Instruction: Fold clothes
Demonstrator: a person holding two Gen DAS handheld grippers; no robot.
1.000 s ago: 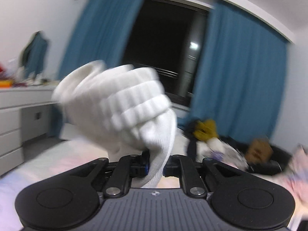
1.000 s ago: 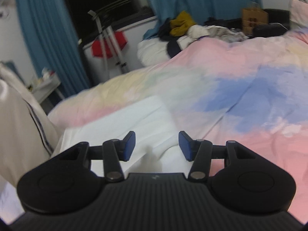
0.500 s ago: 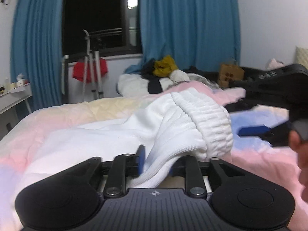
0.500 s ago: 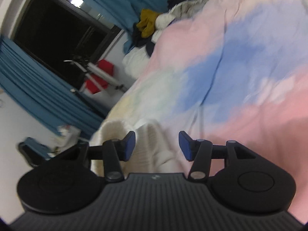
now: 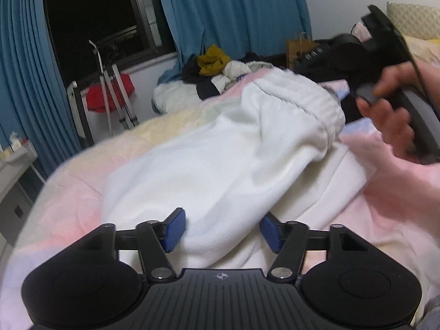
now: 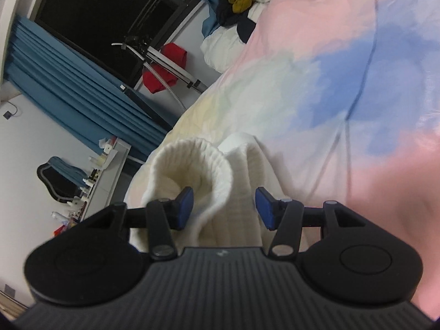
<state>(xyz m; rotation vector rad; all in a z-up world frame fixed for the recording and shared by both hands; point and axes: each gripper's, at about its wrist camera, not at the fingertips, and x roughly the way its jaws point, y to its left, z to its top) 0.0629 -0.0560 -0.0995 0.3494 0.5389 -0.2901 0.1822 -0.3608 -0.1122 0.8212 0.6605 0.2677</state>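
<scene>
A white knit sweater [image 5: 220, 165] lies on the pastel bedspread [image 5: 68, 200], its ribbed cuff [image 5: 308, 101] folded over toward the right. My left gripper [image 5: 220, 231] is open, its blue pads either side of a sleeve fold lying between them. My right gripper [image 6: 224, 206] is open, the ribbed cuff [image 6: 198, 165] standing between its pads. The right gripper body and the hand holding it show in the left wrist view [image 5: 404, 101] beside the cuff.
A heap of clothes [image 5: 217, 66] lies at the bed's far end, with a brown paper bag [image 5: 299, 46]. A drying rack with a red garment [image 5: 110, 93] stands by blue curtains [image 5: 233, 13]. A white dresser [image 6: 107, 170] stands at the left.
My left gripper brought the sweater down onto the bed and opened, letting the sleeve go. My right gripper moved in to the ribbed cuff, still open.
</scene>
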